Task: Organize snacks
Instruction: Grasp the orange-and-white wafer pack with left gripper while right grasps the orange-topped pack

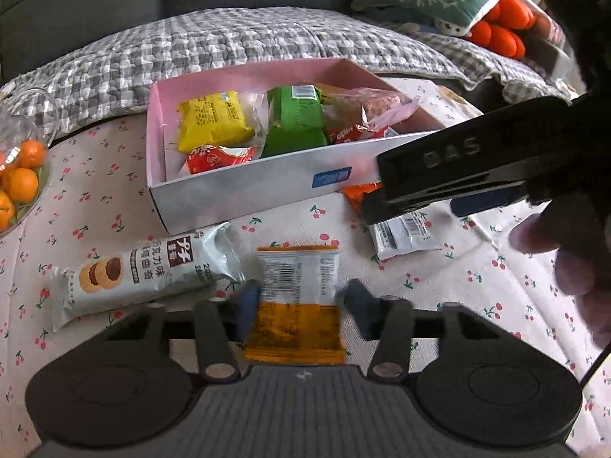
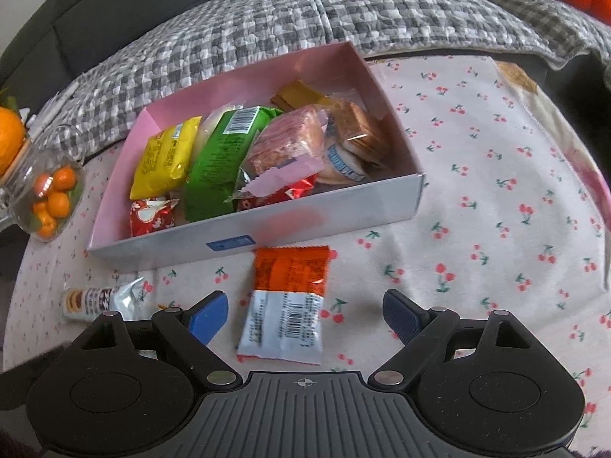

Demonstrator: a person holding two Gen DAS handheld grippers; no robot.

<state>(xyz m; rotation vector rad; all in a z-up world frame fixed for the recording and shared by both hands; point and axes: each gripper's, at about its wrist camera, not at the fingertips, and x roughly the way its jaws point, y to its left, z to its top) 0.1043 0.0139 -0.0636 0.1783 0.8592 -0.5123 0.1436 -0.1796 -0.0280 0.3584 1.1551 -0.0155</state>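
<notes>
The left gripper (image 1: 299, 294) had its fingers clenched on an orange-and-white snack packet (image 1: 296, 305) lying on the tabletop (image 1: 439, 278) before the pink box (image 1: 244, 194). The right gripper (image 2: 305, 315) stood released, straddling a red-and-white packet (image 2: 286, 305) near the box's front wall.

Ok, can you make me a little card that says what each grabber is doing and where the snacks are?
left gripper: closed on the orange-and-white snack packet
right gripper: open, one pad either side of the red-and-white snack packet, not squeezing it
box: pink-lined grey cardboard box, already holds several wrapped snacks
outside the box: long silver cookie packet, lying on the cherry-print tablecloth
</notes>
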